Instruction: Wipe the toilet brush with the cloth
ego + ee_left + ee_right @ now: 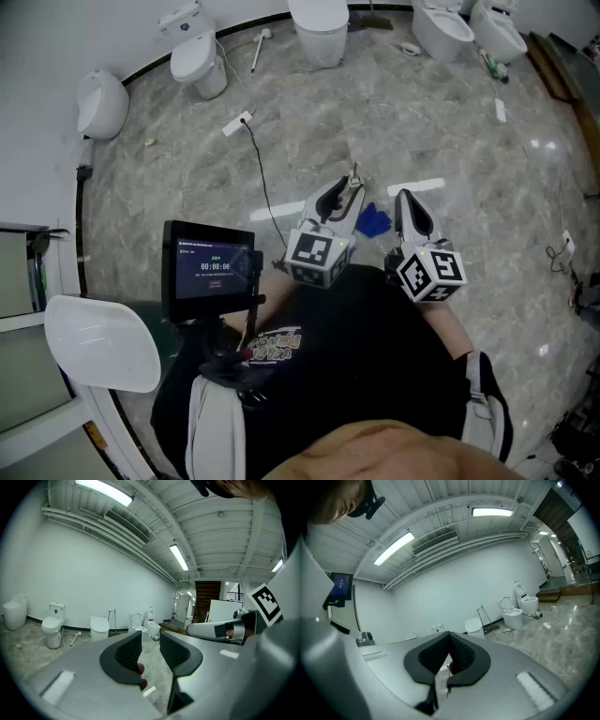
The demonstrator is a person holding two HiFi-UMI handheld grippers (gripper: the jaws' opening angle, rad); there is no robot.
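- The left gripper (352, 180) hangs over the floor (450, 122), its fingers (129, 652) spread, with only floor showing between them.
- The right gripper (405, 199) is just beside it, its fingers (461, 656) pressed together at the tips, pinching nothing.
- A blue cloth (373, 220) shows on the floor between the two.
- The brush (258, 47) lies at the floor's far edge, beside a toilet (199, 58), well apart from both grippers.

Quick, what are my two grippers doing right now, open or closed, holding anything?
Left gripper: open, jaws apart, nothing between them.
Right gripper: closed, jaw tips together, nothing held.
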